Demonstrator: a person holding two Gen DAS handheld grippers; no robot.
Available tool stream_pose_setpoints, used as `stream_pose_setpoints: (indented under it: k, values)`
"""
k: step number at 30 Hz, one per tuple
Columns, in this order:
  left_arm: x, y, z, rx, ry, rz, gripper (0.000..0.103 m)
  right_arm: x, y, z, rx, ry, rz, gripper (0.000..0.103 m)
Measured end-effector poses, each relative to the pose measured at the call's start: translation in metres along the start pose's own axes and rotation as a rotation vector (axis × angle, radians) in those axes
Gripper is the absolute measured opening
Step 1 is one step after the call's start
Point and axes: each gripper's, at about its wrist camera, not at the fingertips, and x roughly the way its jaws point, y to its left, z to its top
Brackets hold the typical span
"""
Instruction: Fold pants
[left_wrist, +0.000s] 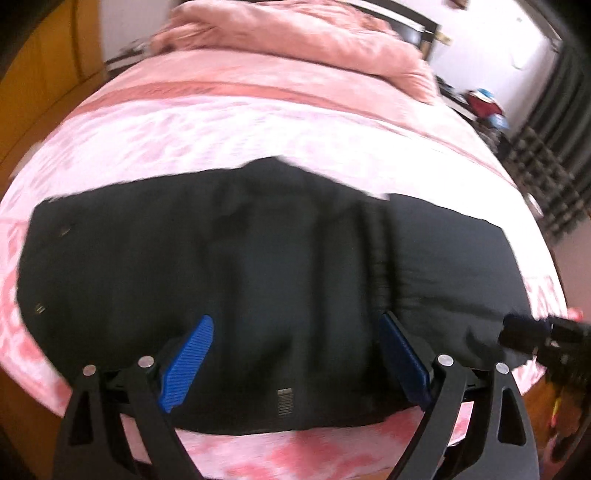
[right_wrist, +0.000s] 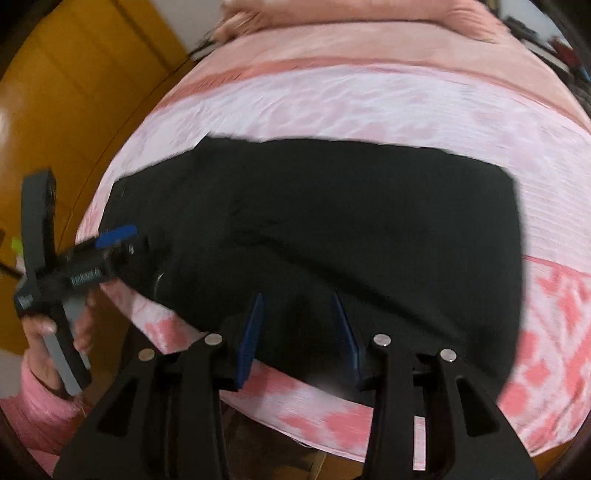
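Pink bed (left_wrist: 258, 122). Black pants (left_wrist: 258, 266) lie long axis 9-to-3, at 12 o'clock of both grippers. Left gripper (left_wrist: 295, 354) wide apart; right gripper (right_wrist: 301, 328) apart, empty.

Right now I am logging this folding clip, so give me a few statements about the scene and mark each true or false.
1. The black pants lie on a pink patterned bedspread. True.
2. The left hand-held gripper is shut on the pants. False: its blue fingers stand wide apart over the cloth.
3. The right hand-held gripper is open. True.
4. The pants hang off a chair. False: they rest flat on the bed.
5. A bunched pink blanket lies at the far end of the bed. True.
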Motion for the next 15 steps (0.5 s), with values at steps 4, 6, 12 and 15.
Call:
stream_pose_setpoints:
  k: [4,6,12,15]
  values:
    - [0.004,0.016,-0.004,-0.042,0.012,0.039,0.091,0.025,0.016,0.003,-0.019,0.066,-0.001,0.039]
    - [0.012,0.023,-0.007,-0.06,0.03,0.048,0.091,0.043,0.014,0.001,-0.013,0.111,-0.043,0.038]
    - [0.024,0.04,-0.011,-0.094,0.061,0.033,0.09,0.051,0.013,0.003,-0.016,0.119,-0.075,0.04]
    - [0.004,0.058,-0.011,-0.112,0.019,0.065,0.09,0.043,0.016,0.005,0.002,0.103,-0.01,0.04]
